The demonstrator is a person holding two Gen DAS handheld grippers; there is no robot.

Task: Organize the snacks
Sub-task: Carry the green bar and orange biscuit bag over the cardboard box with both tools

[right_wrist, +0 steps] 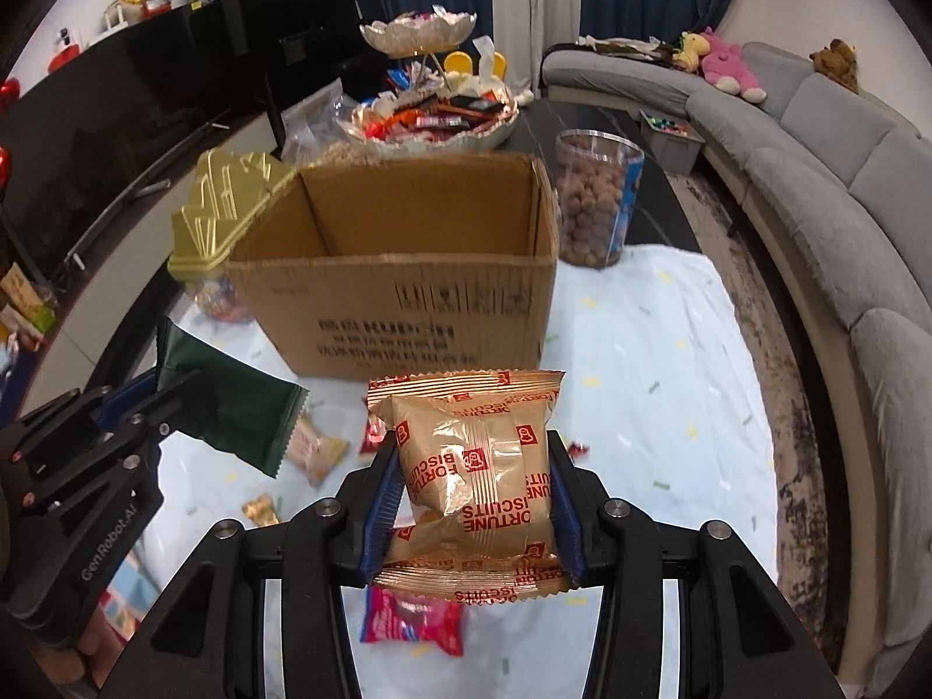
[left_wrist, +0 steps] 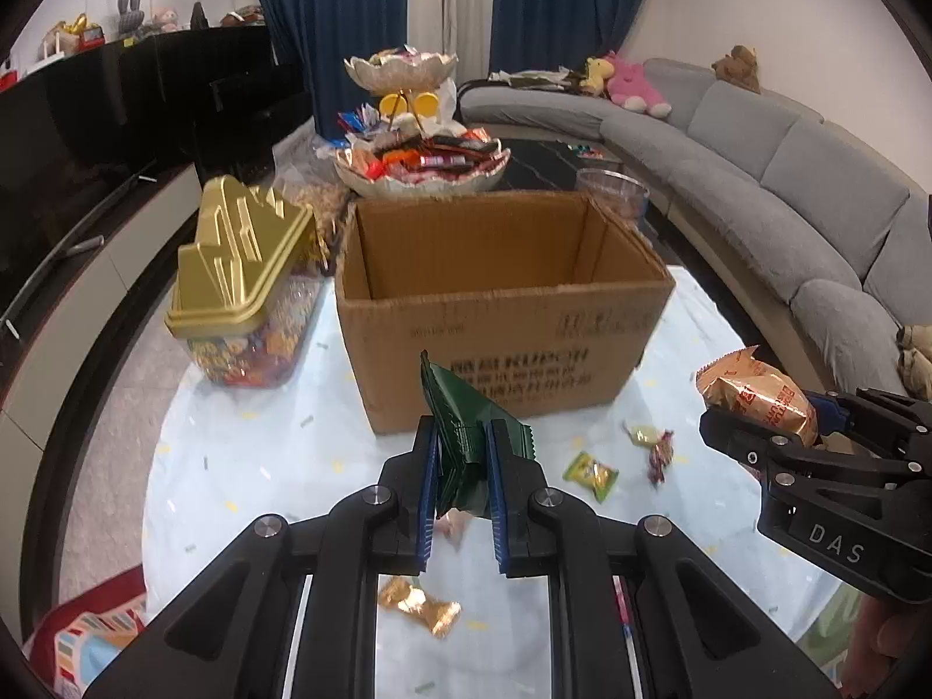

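Green packet (left_wrist: pixel 466 437): we hold it pinched flat between the blue pads of our left gripper (left_wrist: pixel 462 451), lifted above the cloth in front of the cardboard box; one corner sticks up past the fingertips.
Biscuit packet (right_wrist: pixel 475 477): gold wrapper with red lettering, clasped at both side edges by our right gripper (right_wrist: pixel 475 483), also raised off the cloth, just short of the box.
Cardboard box (right_wrist: pixel 402 285): open-topped, standing on the cloth ahead of both grippers; what we see of its inside is bare.
Loose snacks: a yellow-green sweet (left_wrist: pixel 591 475), a gold-wrapped sweet (left_wrist: pixel 419 611) and a pink packet (right_wrist: pixel 413 620) lie on the cloth below our grippers.
Pale blue cloth (right_wrist: pixel 641 378): covers the table under all of this.
Gold-lidded jar (left_wrist: pixel 244 303): left of the box, full of bright sweets.
Clear tub (right_wrist: pixel 594 204): right of and behind the box, holding brown balls.
Tiered snack dish (left_wrist: pixel 419 157): behind the box, heaped with wrappers.
Grey sofa (left_wrist: pixel 786 175): curves along the right.
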